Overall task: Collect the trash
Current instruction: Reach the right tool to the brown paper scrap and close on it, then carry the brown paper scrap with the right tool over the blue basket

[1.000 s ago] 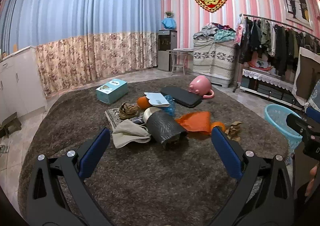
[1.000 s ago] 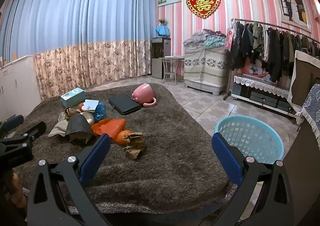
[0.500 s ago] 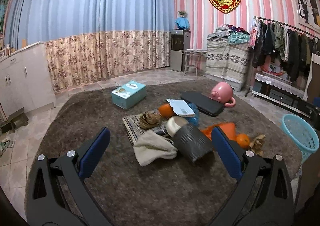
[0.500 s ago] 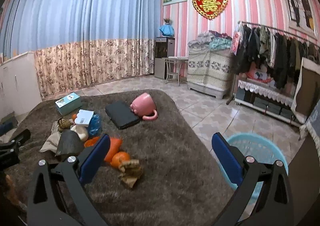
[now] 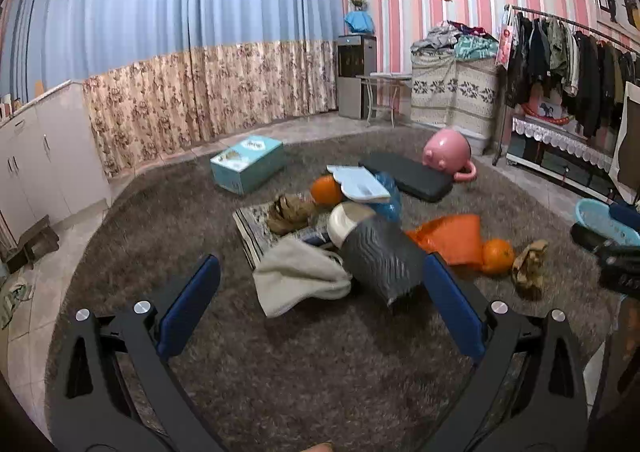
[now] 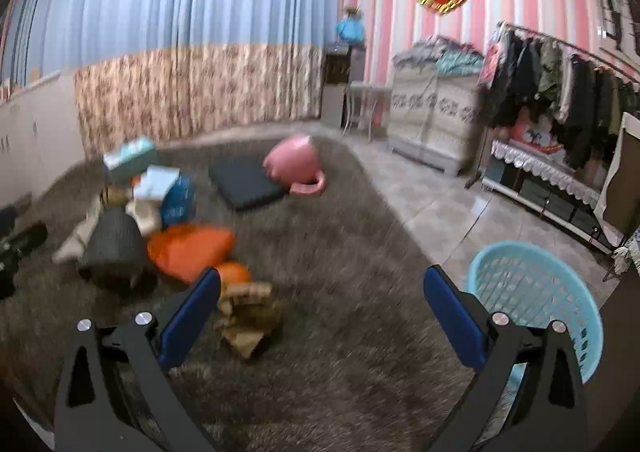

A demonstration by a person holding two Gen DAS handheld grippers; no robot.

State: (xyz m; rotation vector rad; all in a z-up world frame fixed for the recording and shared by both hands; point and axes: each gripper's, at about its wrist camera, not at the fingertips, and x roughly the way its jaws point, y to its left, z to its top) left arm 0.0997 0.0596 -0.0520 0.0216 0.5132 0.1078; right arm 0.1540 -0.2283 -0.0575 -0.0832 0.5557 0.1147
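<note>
From your left wrist view, your left gripper (image 5: 320,308) hangs above the brown shag rug (image 5: 320,372) with its blue pads spread wide and nothing between them. Just past the tips lies a cream cloth (image 5: 300,278), touching a dark grey ribbed cup (image 5: 380,256) tipped on its side, pale rim facing away. Behind them a crumpled brown paper wad (image 5: 289,210) sits on a newspaper (image 5: 256,224), with an orange (image 5: 326,190) and a blue bag (image 5: 386,194) under a white card beside it. To the right, an orange plastic bag (image 5: 452,238) touches a second orange (image 5: 497,255), and another brown paper scrap (image 5: 530,266) lies just beyond. Farther back are a teal box (image 5: 246,164), a black pad (image 5: 406,176) and a pink mug (image 5: 448,150) on its side. The light blue basket (image 5: 600,218) shows at the far right edge, off the rug, well apart from the pile. From your right wrist view, which is motion-blurred, your right gripper (image 6: 320,312) is likewise spread wide and holding nothing. The brown paper scrap (image 6: 246,316) lies on the rug just beside the left pad, with the orange (image 6: 234,272) behind it and the orange plastic bag (image 6: 188,250) and grey cup (image 6: 114,244) further left. The basket (image 6: 536,300) stands on the floor at the rug's right edge, behind the right pad.
</note>
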